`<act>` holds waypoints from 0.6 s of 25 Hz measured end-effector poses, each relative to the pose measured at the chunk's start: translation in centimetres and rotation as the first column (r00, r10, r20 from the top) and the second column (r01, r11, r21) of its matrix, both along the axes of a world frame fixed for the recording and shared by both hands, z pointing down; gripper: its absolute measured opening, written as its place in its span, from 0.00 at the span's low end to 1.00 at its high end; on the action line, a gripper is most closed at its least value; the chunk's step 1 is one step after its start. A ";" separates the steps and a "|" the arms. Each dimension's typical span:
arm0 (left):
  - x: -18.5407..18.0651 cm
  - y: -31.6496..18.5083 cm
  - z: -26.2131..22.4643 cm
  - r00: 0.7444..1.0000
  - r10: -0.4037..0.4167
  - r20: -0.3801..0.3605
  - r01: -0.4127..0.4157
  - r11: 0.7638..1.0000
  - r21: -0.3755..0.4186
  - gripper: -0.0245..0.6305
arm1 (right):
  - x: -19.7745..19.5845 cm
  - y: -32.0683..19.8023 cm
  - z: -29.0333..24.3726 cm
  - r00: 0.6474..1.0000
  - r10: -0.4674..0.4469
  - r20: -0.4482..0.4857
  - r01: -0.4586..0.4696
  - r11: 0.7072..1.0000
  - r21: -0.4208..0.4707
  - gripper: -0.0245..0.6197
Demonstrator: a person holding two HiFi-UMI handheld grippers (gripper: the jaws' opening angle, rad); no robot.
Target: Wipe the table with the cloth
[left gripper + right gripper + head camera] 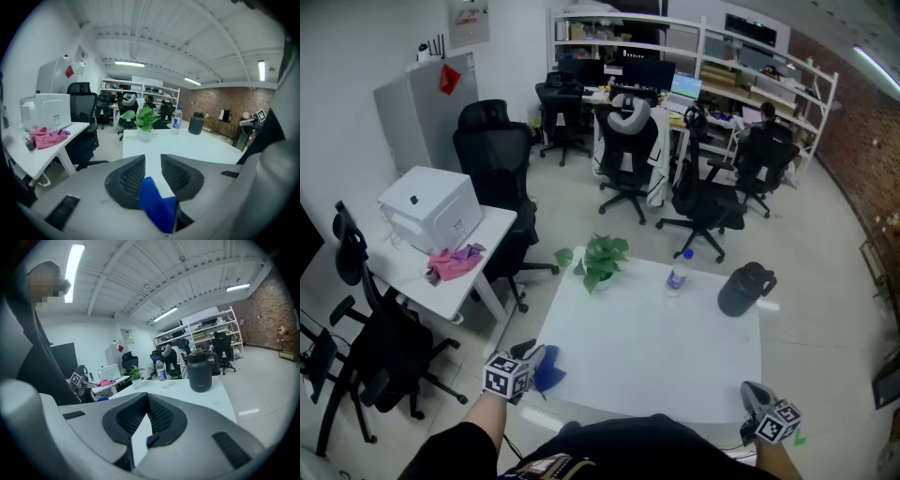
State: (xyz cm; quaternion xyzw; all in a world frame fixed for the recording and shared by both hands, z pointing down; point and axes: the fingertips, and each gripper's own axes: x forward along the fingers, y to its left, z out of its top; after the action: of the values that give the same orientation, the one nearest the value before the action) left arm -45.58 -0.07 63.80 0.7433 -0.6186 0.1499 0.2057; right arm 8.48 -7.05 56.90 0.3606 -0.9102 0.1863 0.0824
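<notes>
A blue cloth hangs at the front left corner of the white table. My left gripper is shut on it. In the left gripper view the cloth is pinched deep between the jaws, and the fingertips of the left gripper stand a little apart, pointing over the table. My right gripper hovers at the table's front right corner. In its own view the right gripper is shut with nothing in it.
A potted plant, a water bottle and a dark jug stand along the table's far edge. A side desk at the left carries a white printer and a pink rag. Black office chairs stand around.
</notes>
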 end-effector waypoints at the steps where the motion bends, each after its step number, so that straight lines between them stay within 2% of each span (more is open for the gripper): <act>1: -0.2 0.1 1.1 0.999 0.042 0.024 -0.041 0.998 -0.053 0.23 | -0.1 0.0 0.0 1.000 -0.001 -0.004 0.001 1.000 0.000 0.06; 4: 0.0 0.2 4.2 0.984 0.170 0.061 -0.156 0.969 -0.192 0.40 | -0.3 -0.1 0.0 1.000 -0.003 -0.014 0.003 1.000 -0.001 0.06; 7: 1.3 0.1 6.9 0.951 0.297 0.083 -0.266 0.926 -0.268 0.49 | -0.5 -0.1 0.0 1.000 0.000 -0.023 0.000 1.000 0.000 0.06; 8: 1.8 0.2 7.9 0.928 0.356 0.113 -0.309 0.901 -0.305 0.50 | -0.5 -0.1 -0.1 1.000 0.002 -0.027 -0.002 1.000 -0.001 0.06; 9: 2.2 0.4 9.0 0.893 0.425 0.149 -0.354 0.867 -0.350 0.50 | -0.6 -0.1 -0.1 0.999 0.005 -0.032 -0.005 1.000 -0.002 0.06; 11: 2.8 1.1 11.3 0.810 0.553 0.193 -0.432 0.786 -0.443 0.55 | -0.7 0.0 -0.1 0.999 0.009 -0.042 -0.009 1.000 -0.005 0.06; 12: 3.0 1.4 12.3 0.779 0.596 0.193 -0.456 0.750 -0.479 0.56 | -0.8 0.0 -0.1 0.999 0.010 -0.046 -0.011 1.000 -0.006 0.06; 13: 2.9 1.6 13.1 0.759 0.623 0.188 -0.469 0.724 -0.506 0.57 | -0.8 -0.1 -0.2 0.999 0.011 -0.050 -0.012 1.000 -0.005 0.06; 15: 2.8 1.6 14.2 0.740 0.649 0.180 -0.479 0.695 -0.537 0.58 | -1.0 -0.2 -0.3 0.998 0.013 -0.057 -0.013 1.000 -0.004 0.06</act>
State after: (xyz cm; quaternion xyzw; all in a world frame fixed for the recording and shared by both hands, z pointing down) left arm -42.80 1.57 78.04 0.7887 -0.3282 0.4792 0.2016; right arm 7.43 -7.21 56.61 0.3714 -0.9048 0.1784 0.1079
